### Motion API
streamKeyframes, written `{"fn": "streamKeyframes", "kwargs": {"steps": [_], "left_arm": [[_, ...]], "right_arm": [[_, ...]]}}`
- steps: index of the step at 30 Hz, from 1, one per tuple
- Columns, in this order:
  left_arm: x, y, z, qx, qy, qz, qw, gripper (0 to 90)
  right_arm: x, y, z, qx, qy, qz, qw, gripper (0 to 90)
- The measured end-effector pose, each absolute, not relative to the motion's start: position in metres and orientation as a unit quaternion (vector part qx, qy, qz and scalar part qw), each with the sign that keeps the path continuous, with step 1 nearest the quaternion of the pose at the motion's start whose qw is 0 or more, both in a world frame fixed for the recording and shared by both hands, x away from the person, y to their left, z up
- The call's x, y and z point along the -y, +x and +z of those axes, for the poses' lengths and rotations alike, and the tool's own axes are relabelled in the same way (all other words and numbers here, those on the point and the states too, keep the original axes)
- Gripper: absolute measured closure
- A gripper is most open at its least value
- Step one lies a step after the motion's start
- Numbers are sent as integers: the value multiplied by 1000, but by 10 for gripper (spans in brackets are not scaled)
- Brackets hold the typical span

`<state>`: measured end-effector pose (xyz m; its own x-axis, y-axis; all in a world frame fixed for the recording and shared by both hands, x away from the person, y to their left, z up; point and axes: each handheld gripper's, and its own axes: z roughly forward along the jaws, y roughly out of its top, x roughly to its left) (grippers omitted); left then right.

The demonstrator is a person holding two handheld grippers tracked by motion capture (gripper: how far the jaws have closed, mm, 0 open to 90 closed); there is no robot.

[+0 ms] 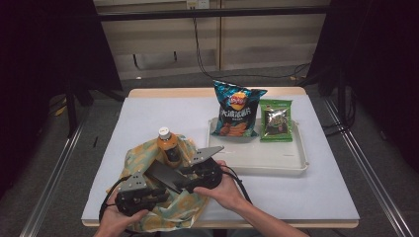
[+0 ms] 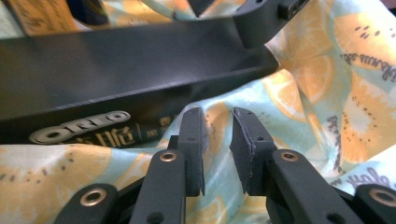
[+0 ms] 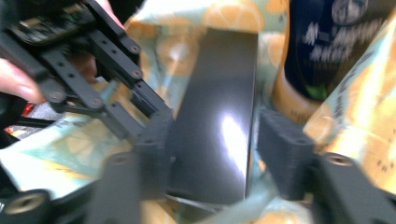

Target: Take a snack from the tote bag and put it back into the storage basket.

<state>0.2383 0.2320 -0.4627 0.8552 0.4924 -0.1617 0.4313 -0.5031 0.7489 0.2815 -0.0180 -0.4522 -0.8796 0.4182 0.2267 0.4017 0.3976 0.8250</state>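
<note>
Two grippers at the bag [image 1: 163, 207], box [image 1: 165, 176] lying in its mouth.
Your right gripper [image 3: 217, 154] straddles the box, jaws parted, not clamping; your left gripper [image 2: 217, 149] gapes over the cloth, gripping nothing, beside the bottle [image 1: 168, 145].

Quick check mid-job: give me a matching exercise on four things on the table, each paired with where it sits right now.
Things:
1. black box
2. orange drink bottle
3. blue chip bag
4. green snack packet

Places:
A. right side of the white tray
B. upright in the fruit-print cloth bag, behind the box
C. left side of the tray
D. lying on the cloth bag, between the right gripper jaws

Pairs: 1-D, 2-B, 3-C, 4-A
</note>
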Motion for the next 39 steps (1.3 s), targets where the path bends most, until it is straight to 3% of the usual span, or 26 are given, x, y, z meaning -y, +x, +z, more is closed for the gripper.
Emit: {"fn": "streamKeyframes", "kwargs": {"steps": [1,3,14,29,34,39], "left_arm": [[-231,237,-463,-265,869,34,417,725],[-230,235,-463,-259,873,31,412,720],[-232,234,-466,-265,874,23,407,719],[-228,236,-469,-251,883,15,397,706],[-227,235,-468,-249,878,12,408,694],[-226,234,-465,-245,875,13,416,652]], "right_arm": [[18,281,-455,-835,253,488,9,343],[17,276,-458,-836,253,487,5,326],[10,271,-471,-844,247,476,29,369],[-11,290,-481,-853,251,457,26,316],[-15,296,-475,-862,246,443,33,416],[-11,301,-465,-862,251,439,24,432]]}}
